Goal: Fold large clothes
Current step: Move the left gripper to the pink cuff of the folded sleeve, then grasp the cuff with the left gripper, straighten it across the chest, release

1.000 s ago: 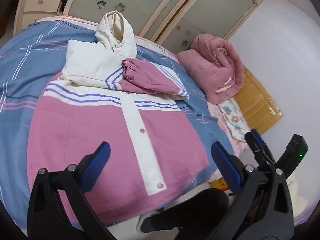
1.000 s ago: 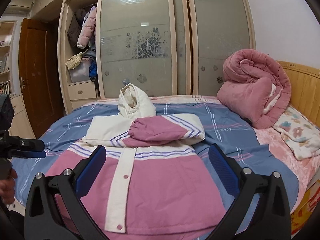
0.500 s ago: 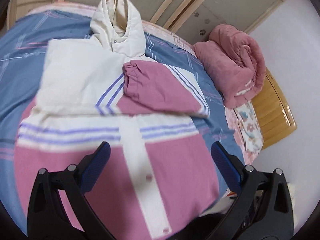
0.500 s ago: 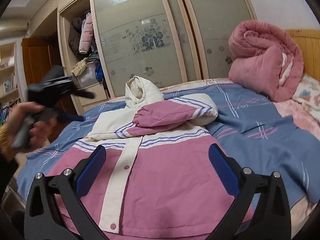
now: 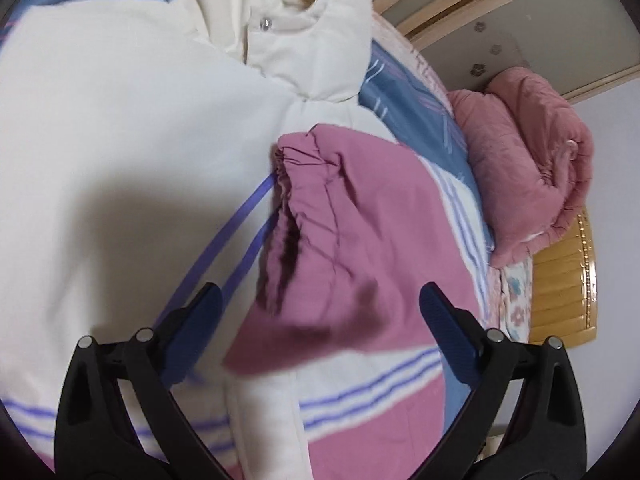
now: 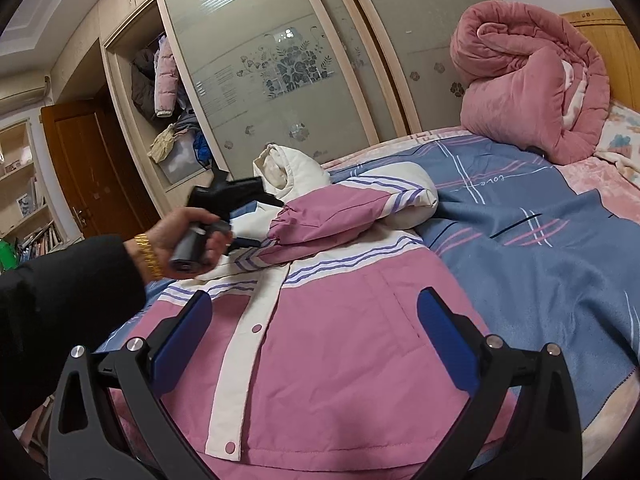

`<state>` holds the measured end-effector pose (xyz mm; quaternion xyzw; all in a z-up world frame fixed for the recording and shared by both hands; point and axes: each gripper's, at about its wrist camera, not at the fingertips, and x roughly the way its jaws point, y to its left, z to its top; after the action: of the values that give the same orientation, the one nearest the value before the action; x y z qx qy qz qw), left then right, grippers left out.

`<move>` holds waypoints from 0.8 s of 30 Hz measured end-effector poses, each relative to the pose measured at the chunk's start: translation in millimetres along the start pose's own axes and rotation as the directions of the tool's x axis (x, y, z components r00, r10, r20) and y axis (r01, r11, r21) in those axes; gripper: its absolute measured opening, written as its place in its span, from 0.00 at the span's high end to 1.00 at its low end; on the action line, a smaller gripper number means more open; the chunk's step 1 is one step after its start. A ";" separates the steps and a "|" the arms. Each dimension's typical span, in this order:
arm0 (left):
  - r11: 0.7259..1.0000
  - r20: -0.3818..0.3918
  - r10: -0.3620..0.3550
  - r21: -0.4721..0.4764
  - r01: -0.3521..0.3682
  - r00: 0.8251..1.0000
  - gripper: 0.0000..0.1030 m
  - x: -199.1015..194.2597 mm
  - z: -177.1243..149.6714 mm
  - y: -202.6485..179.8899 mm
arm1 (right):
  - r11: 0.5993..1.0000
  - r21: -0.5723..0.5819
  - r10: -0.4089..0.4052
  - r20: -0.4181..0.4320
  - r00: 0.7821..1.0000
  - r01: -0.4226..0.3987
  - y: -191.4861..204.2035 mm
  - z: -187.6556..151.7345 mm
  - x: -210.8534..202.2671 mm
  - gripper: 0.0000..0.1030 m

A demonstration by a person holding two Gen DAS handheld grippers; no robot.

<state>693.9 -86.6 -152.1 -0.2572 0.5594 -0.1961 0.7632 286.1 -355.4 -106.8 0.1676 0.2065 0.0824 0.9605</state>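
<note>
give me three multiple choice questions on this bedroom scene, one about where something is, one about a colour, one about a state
1. Where does the rolled pink quilt lie?
A. on the floor
B. at the head of the bed, by the wooden headboard
C. inside the wardrobe

2. What colour is the hood of the jacket?
A. cream white
B. black
C. green

3. How stands the left gripper?
A. shut on the hood
B. shut on the hem
C. open, above the folded pink sleeve

Key:
1 B: the quilt sits on the bed's far end against the headboard.
2 A: the hood is cream white, above the pink body.
3 C: both blue pads stand wide apart with the sleeve cuff between them, nothing pinched.
</note>
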 end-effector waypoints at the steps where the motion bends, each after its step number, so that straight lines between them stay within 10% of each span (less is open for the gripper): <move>1: 1.000 -0.001 0.005 -0.005 -0.005 1.000 0.11 8.7 2.1 -0.9 | 1.000 0.000 -0.005 -0.005 1.000 0.005 -0.4 -0.4 1.3 0.01; 3: 1.000 0.009 0.017 -0.007 -0.016 1.000 0.45 19.7 7.1 -2.3 | 1.000 0.003 -0.006 -0.011 1.000 0.006 -1.1 -1.0 2.7 0.01; 6: 0.998 0.063 0.064 0.019 -0.066 0.996 0.69 21.2 13.3 -12.1 | 1.000 0.000 -0.013 -0.021 1.000 0.013 0.0 -2.2 5.5 0.01; 15: 0.926 0.377 0.026 0.341 -0.165 0.926 0.74 -94.3 2.4 -84.9 | 1.000 -0.013 -0.009 -0.074 0.997 0.008 9.6 -10.3 24.5 0.01; 20: 0.865 0.476 0.120 0.381 -0.327 0.871 0.74 -142.2 -4.8 -61.5 | 0.999 -0.040 0.005 -0.099 0.995 -0.009 20.8 -17.1 32.1 0.01; 24: 0.866 0.465 0.223 0.309 -0.393 0.857 0.74 -147.0 -0.1 -4.0 | 0.999 -0.050 0.013 -0.119 0.993 -0.019 24.8 -20.1 37.3 0.01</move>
<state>650.1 -3.5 -39.0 -0.0397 0.3680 -0.1178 0.9215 309.0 -318.1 -129.0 0.1396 0.2596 0.1049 0.9498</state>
